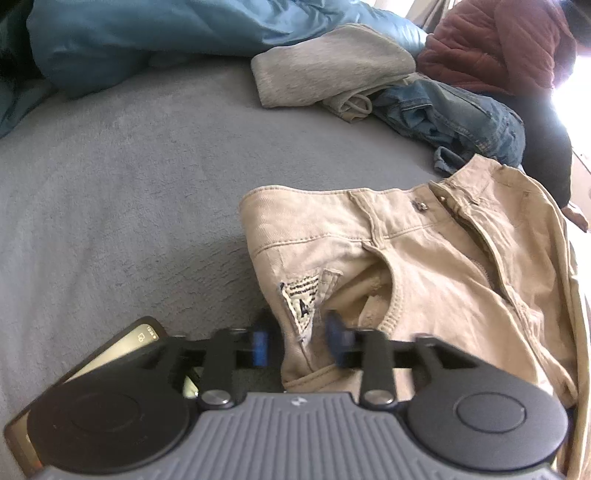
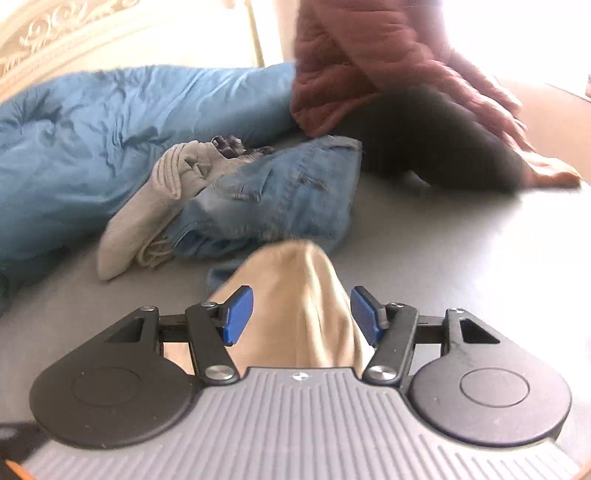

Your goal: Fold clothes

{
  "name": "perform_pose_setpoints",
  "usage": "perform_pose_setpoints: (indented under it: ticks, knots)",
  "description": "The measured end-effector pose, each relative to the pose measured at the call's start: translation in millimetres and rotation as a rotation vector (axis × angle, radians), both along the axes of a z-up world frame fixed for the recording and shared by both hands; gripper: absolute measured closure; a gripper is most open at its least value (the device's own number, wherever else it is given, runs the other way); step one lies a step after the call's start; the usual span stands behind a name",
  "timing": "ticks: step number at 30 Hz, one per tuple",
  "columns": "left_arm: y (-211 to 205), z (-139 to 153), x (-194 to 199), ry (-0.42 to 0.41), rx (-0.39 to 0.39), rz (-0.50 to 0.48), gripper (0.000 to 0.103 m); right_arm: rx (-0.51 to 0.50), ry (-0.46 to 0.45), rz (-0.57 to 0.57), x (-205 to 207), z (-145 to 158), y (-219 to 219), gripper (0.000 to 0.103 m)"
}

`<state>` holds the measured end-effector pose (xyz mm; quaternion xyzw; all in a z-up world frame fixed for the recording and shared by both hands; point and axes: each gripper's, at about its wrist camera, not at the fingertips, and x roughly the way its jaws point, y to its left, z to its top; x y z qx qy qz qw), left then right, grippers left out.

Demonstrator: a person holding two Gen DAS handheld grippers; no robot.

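While apparently ungripped, khaki trousers (image 1: 424,266) on bedspread (image 1: 129,184).

bare grey bed (image 1: 129,192) left | jeans (image 1: 454,118), phone (image 1: 122,350) obstruct

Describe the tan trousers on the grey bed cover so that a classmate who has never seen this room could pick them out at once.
Start at the grey bed cover, with a blue duvet bunched along its far edge. Near that duvet lie a grey sweatshirt and blue jeans; the tan trousers lie nearer, apart from the sweatshirt. Only they are beige, with a printed label by the pocket, at the left gripper.
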<state>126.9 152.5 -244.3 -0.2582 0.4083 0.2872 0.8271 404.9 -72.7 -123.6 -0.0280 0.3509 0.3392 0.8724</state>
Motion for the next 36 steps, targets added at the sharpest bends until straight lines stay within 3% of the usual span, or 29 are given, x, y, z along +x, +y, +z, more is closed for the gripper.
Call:
perform_pose_setpoints:
  ticks: [1, 2, 6, 12, 16, 18, 21, 23, 27, 30, 35, 36]
  knots:
    - [-3, 3, -1, 0.01, 0.025, -0.005, 0.042, 0.009, 0.001, -0.033, -15, 3, -19, 0.045]
    - [-6, 7, -2, 0.02, 0.051, -0.01, 0.036, 0.011, 0.003, -0.064, -27, 6, -34, 0.045]
    - [-10, 20, -15, 0.008, 0.05, -0.006, 0.035, 0.02, 0.029, -0.247, -79, 16, -113, 0.045]
    - [-25, 40, -33, -0.067, 0.136, -0.003, 0.029, 0.196, 0.085, -0.553, -168, 20, -212, 0.048]
    - [-39, 62, -38, -0.139, 0.157, -0.085, 0.029, 0.314, 0.082, -0.67, -243, 22, -250, 0.053]
    - [-47, 73, -39, -0.159, 0.153, -0.147, 0.029, 0.307, 0.057, -0.706, -282, 28, -261, 0.053]
    - [-59, 83, -36, -0.118, 0.103, -0.271, 0.029, 0.247, 0.06, -0.699, -335, 34, -266, 0.052]
    - [-69, 85, -33, -0.081, 0.079, -0.344, 0.029, 0.117, 0.077, -0.653, -361, 30, -252, 0.052]
    - [-99, 77, -32, -0.05, 0.163, -0.475, 0.029, -0.124, 0.127, -0.547, -390, -11, -215, 0.053]
    - [-123, 66, -30, -0.014, 0.209, -0.554, 0.029, -0.286, 0.13, -0.47, -395, -48, -187, 0.057]
    - [-161, 50, -20, 0.015, 0.274, -0.696, 0.029, -0.327, 0.167, -0.407, -374, -79, -166, 0.058]
    - [-168, 47, -17, 0.017, 0.288, -0.713, 0.029, -0.353, 0.174, -0.398, -369, -86, -163, 0.062]
